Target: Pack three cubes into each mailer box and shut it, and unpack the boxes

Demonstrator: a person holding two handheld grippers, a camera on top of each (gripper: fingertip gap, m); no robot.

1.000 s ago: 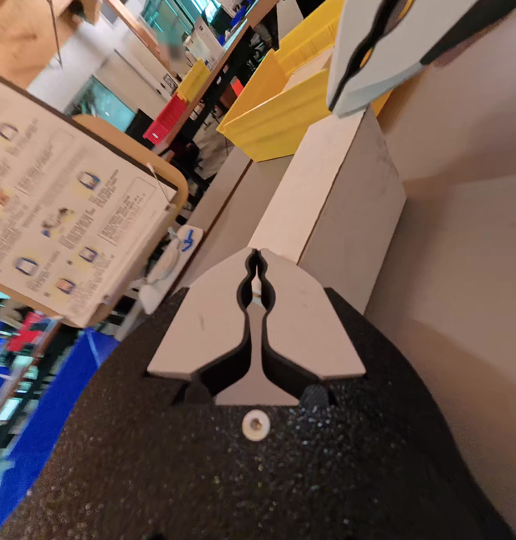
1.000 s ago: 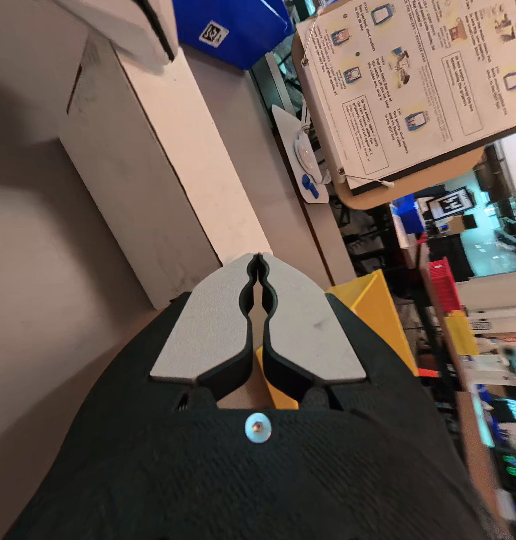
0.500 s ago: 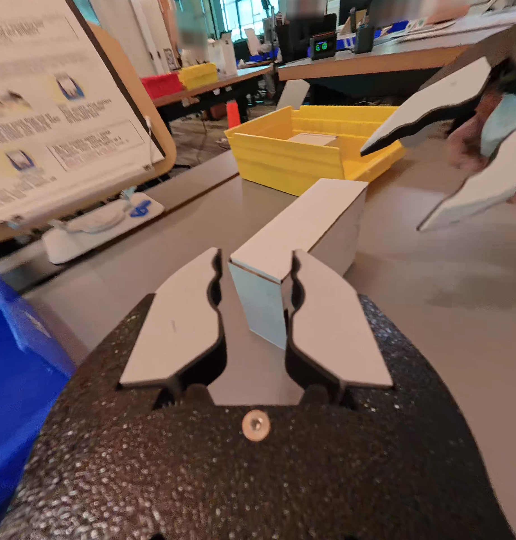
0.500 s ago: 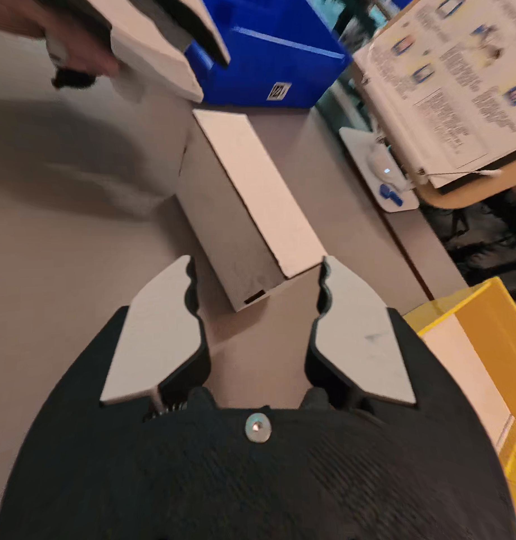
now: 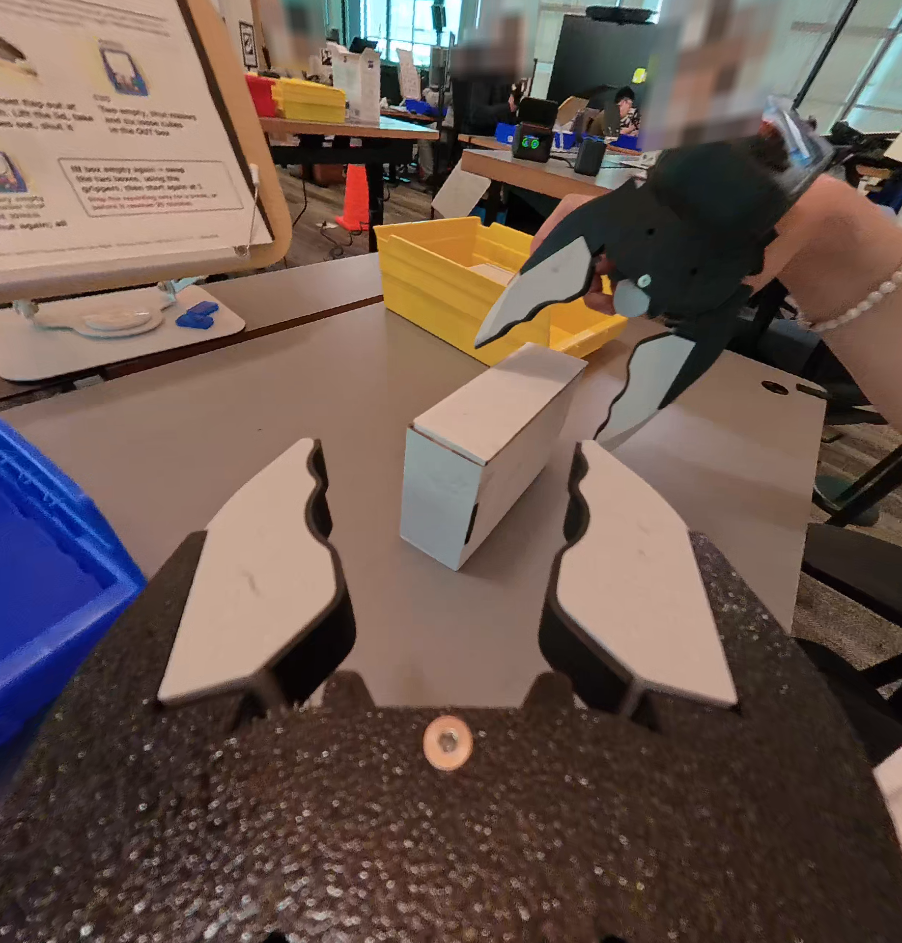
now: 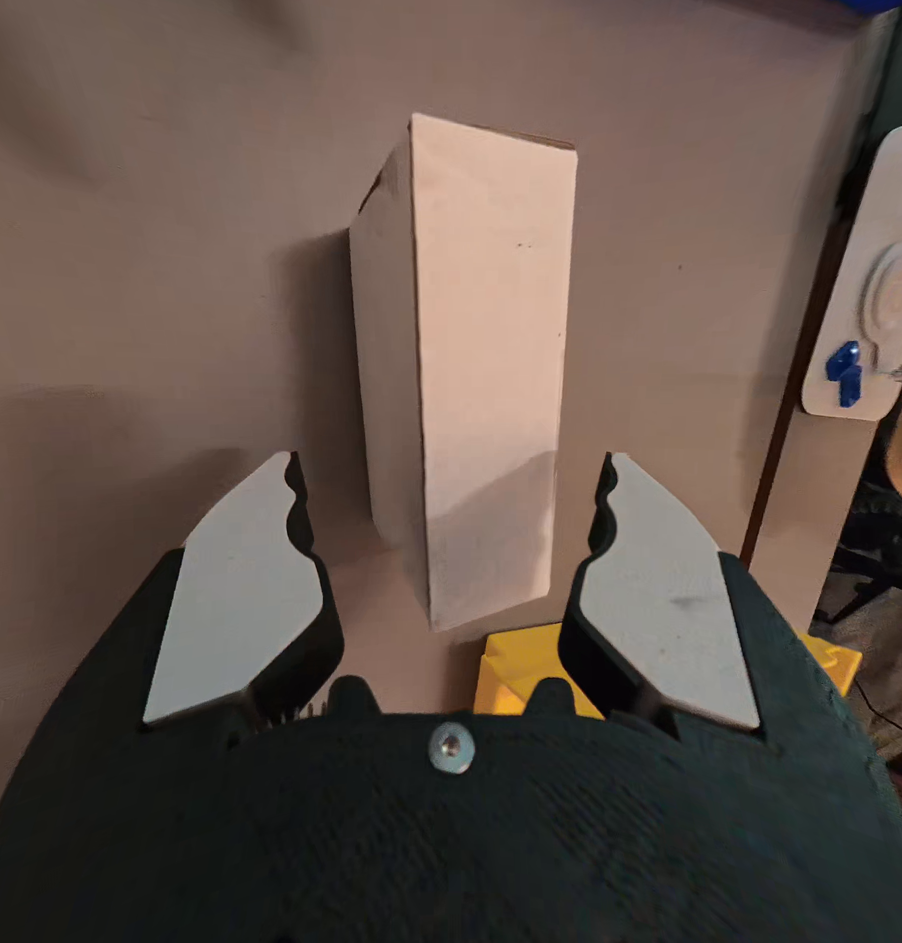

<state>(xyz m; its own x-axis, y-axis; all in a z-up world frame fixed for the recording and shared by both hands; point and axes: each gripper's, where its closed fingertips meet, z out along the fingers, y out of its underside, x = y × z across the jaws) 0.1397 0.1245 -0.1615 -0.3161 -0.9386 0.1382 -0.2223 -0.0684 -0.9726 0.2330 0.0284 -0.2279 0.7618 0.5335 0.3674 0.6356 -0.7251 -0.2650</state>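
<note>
In the middle of the grey worktop (image 5: 285, 408) lies a white mailer box (image 5: 482, 459), shut, resting on one long side with its flaps tucked in. Its near end faces the left gripper (image 5: 446, 459) and its far end points toward a yellow bin (image 5: 439, 286) at the far side of the worktop. Nothing touches the box.

The left gripper hovers at the near end of the box with its fingers (image 5: 265, 561) spread wide and empty; the box end sits ahead of them, framed by the gap but not between the tips. The right gripper (image 5: 546, 388) hangs above the far end of the box, held in a person's hand (image 5: 842, 286) that wears a beaded bracelet (image 5: 867, 296). Its fingers are also parted and hold nothing. In the right wrist view the same gripper (image 6: 451, 459) looks down along the length of the box (image 6: 484, 357), whose near end lies in the gap between the parted tips without contact.

Inside the yellow bin a second pale box (image 5: 490, 273) shows partly. A blue bin (image 5: 40, 551) stands at the near left edge of the worktop. On the far left, a board carrying a printed instruction sheet (image 5: 97, 132) stands on a white stand base (image 5: 107, 331) with a small blue clip (image 5: 196, 314). Beyond the worktop are other tables, an orange cone (image 5: 357, 199) and seated people.
</note>
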